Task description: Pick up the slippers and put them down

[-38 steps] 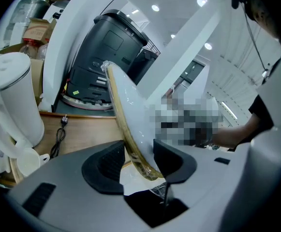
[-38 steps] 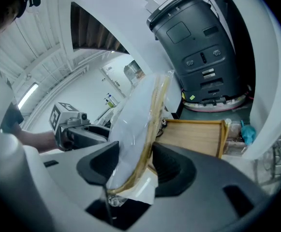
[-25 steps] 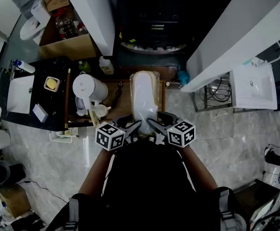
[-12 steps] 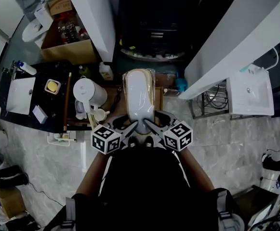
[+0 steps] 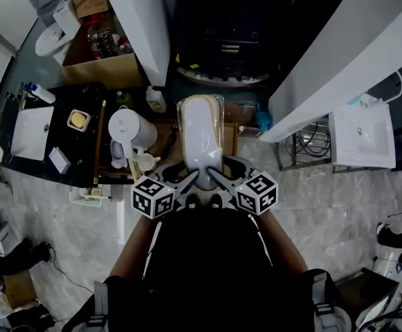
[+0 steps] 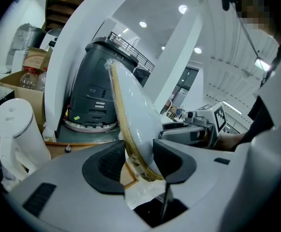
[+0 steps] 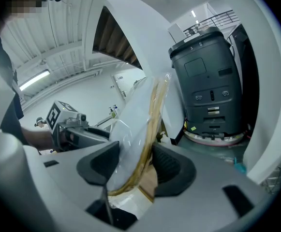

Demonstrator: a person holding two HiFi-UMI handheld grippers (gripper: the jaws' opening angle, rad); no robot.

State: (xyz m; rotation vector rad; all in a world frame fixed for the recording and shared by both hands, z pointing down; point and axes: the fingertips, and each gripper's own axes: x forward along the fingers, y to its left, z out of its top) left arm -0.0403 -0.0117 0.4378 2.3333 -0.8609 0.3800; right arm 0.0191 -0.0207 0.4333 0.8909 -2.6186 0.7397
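A pair of white slippers with tan soles, packed in clear plastic, is held up over a brown wooden tray. My left gripper is shut on the pack's near end from the left, and my right gripper is shut on it from the right. In the left gripper view the slippers stand on edge between the dark pads. The right gripper view shows the same pack pinched between its pads, with loose plastic hanging below.
A white kettle and a cup stand left of the tray. A black counter with a sink lies further left. A dark machine stands beyond, white slanted beams at both sides, and a white basin at right.
Both grippers have risen together with the slippers pack, which now looks larger and sits higher over the tray. The grips have not changed.
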